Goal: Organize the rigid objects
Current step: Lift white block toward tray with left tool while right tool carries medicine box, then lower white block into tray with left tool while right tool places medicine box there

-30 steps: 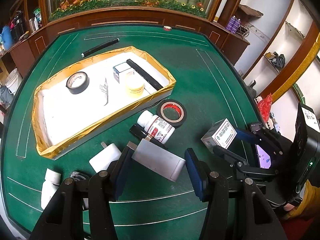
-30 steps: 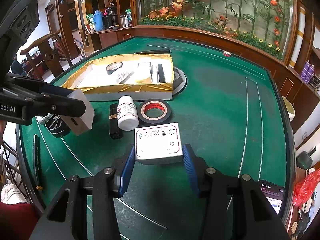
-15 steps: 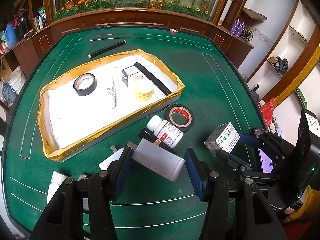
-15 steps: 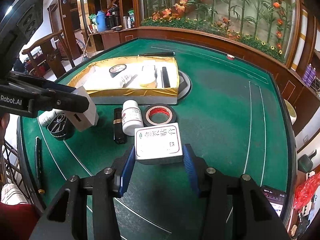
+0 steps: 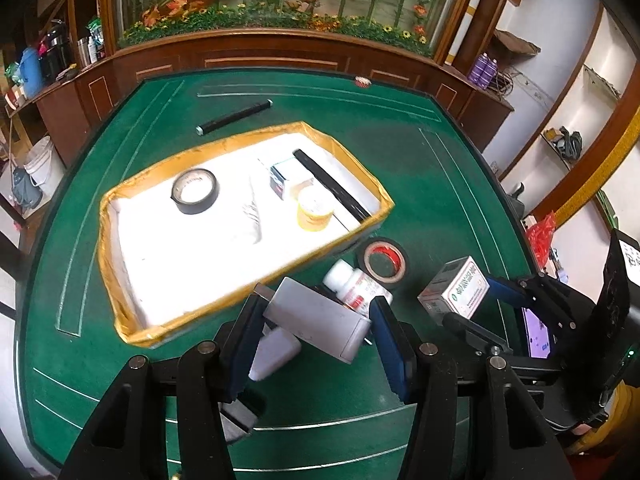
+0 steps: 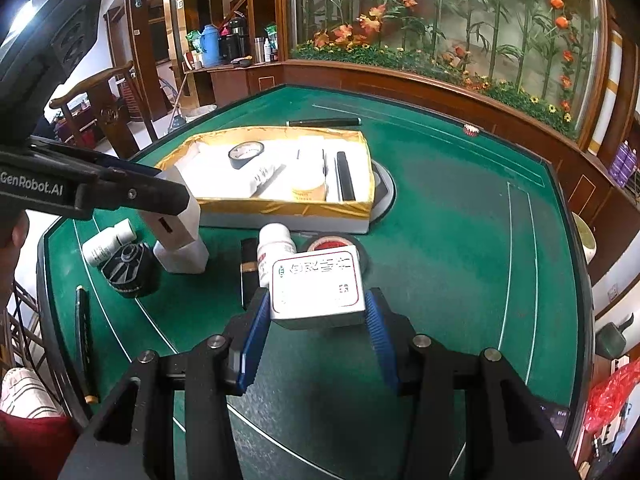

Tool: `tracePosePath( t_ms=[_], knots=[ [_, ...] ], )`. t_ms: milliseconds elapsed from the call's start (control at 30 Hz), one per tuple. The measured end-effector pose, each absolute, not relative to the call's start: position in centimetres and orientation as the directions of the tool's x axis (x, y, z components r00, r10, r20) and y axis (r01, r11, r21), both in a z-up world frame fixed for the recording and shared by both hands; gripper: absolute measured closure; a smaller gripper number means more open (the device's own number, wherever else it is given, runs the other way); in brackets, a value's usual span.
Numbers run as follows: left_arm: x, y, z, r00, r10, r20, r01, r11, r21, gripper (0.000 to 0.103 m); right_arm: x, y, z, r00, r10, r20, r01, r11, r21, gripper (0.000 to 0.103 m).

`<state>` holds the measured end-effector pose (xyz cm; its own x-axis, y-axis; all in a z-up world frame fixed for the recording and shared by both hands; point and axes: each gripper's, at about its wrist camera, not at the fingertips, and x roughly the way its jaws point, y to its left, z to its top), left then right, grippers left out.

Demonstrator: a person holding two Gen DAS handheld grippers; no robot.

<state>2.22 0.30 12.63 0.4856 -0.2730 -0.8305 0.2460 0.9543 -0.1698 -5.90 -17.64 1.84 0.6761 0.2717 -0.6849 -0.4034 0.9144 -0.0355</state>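
My left gripper [image 5: 316, 320] is shut on a grey rectangular box [image 5: 320, 322], which hangs tilted above the green table just short of the tray's near wall. My right gripper [image 6: 316, 312] is shut on a white box with a red-bordered label [image 6: 316, 288], also held off the table. The gold-rimmed white tray [image 5: 120, 264] holds a black tape roll [image 5: 195, 191], a yellow jar [image 5: 315, 209], a small box [image 5: 280, 178], a black stick [image 5: 332, 186] and a white packet [image 5: 252, 216].
Loose on the felt near the tray lie a red-cored tape roll [image 5: 382, 263], a white pill bottle [image 5: 354, 286], a black tube [image 6: 249, 272], a white bottle [image 6: 182, 256], a black round piece [image 6: 128, 266] and another bottle [image 6: 106, 242]. A black rod [image 5: 234, 117] lies beyond the tray.
Both grippers have risen a little and drifted toward the tray, each keeping its box. The objects on the table have not moved.
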Motion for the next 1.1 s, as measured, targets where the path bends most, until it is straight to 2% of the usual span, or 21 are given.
tracePosePath(
  t_ms=[300, 600, 1100],
  knots=[
    [4.4, 3.0, 13.4, 0.525, -0.252, -0.813, 0.214, 0.964, -0.16, 0.046, -3.9, -16.2, 3.9, 0.691, 0.296, -0.66, -0.411, 0.911, -0.022, 0.056],
    [6.7, 5.6, 12.6, 0.524, -0.239, -0.818, 0.176, 0.969, -0.171, 0.046, -1.2, -15.2, 5.8, 0.673, 0.365, -0.643, -0.419, 0.905, 0.076, 0.056],
    [10.4, 9.0, 10.1, 0.486, -0.227, -0.844, 0.11, 0.974, -0.199, 0.046, 2.8, -11.2, 5.5, 0.603, 0.414, -0.682, -0.456, 0.88, 0.132, 0.056]
  ],
)
